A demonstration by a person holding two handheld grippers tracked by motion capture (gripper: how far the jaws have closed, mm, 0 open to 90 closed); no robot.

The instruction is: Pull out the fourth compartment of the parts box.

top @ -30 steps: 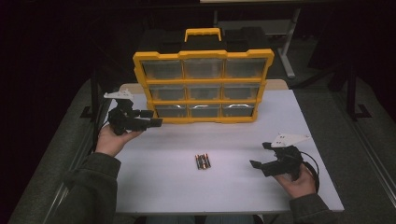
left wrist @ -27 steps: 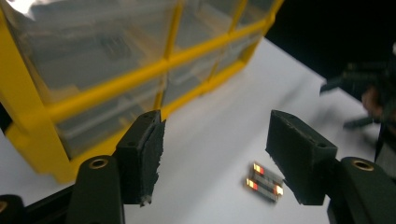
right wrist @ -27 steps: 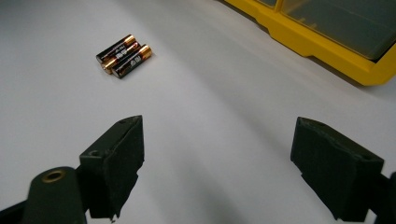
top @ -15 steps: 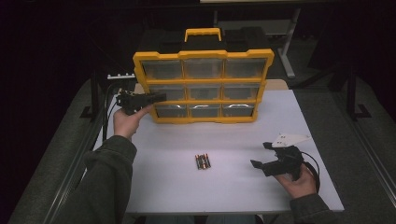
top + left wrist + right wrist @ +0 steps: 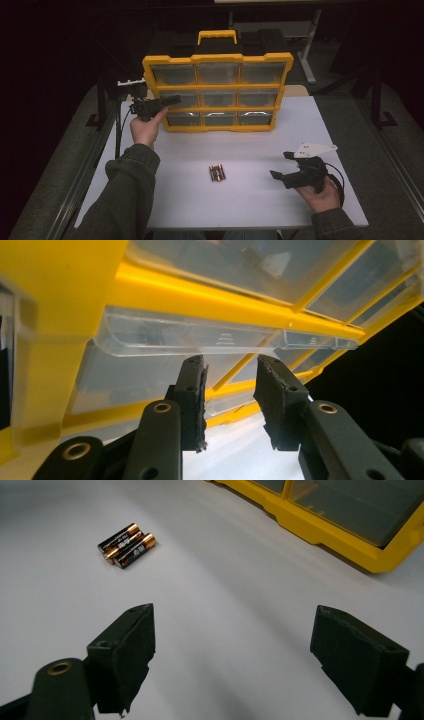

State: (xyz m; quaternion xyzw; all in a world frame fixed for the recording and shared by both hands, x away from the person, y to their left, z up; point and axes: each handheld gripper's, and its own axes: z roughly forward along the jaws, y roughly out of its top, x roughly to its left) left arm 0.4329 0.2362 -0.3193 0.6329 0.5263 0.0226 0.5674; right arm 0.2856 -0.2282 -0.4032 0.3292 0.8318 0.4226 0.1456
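Observation:
A yellow organizer (image 5: pixel 218 58) with clear drawers stands upright at the back of the white table (image 5: pixel 260 200). My left gripper (image 5: pixel 169 100) is at its left column, by the middle drawer. In the left gripper view its jaws (image 5: pixel 231 362) point at that drawer's clear handle (image 5: pixel 220 337), which lies just past the tips. The jaws have just been closing, with a gap left and nothing pressed between the pads. A few batteries (image 5: pixel 217 173) lie side by side mid-table. My right gripper (image 5: pixel 280 164) rests at the right, wide open and empty, batteries (image 5: pixel 127 544) ahead of it.
The organizer's black carry handle and top (image 5: pixel 216 39) rise behind its yellow frame. The table's left edge runs along a metal rail (image 5: pixel 82 185). Bare white table surface (image 5: pixel 190 150) lies between the organizer and the batteries.
The left hand has carried its gripper away from the table's left side up to the organizer's left column, and its jaws have narrowed. The right gripper has not moved.

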